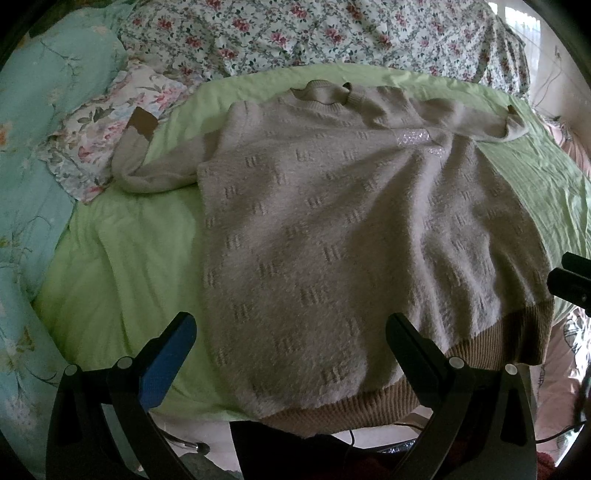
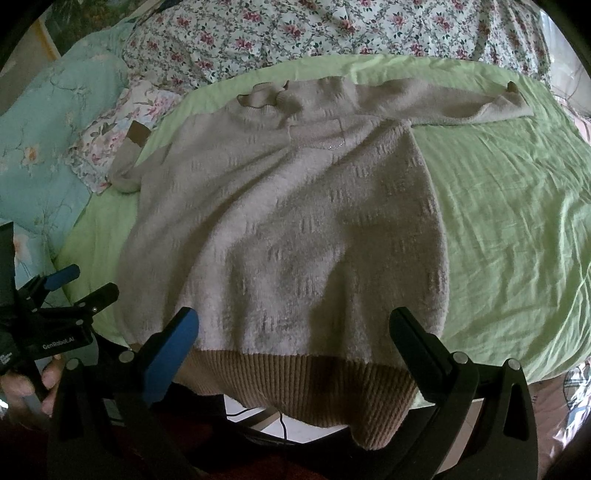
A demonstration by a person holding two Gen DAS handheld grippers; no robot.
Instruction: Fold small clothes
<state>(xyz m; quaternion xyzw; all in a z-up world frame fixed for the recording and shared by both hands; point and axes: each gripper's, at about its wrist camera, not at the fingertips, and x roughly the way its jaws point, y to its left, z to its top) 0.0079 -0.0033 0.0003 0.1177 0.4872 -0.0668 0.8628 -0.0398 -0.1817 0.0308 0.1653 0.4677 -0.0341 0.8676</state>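
One fuzzy sweater on the bed, both claws spread and holding nothing

The beige sweater (image 1: 332, 229) lay flat, front up, on the green sheet (image 2: 509, 206) of the bed, its ribbed brown hem (image 2: 306, 387) hanging over the near edge toward me. My left claw (image 1: 291, 354) and right claw (image 2: 295, 350) both hovered over that hem, jaws wide apart. It looked like soft, floppy knit, light but bulky, so I figured it would sag and stretch if pinched in the middle; the firmer hem corners or shoulders seemed the better grip. Count: one sweater, two sleeves, one out to each side, plus a floral quilt (image 1: 295, 33) and a teal blanket (image 1: 37, 147).
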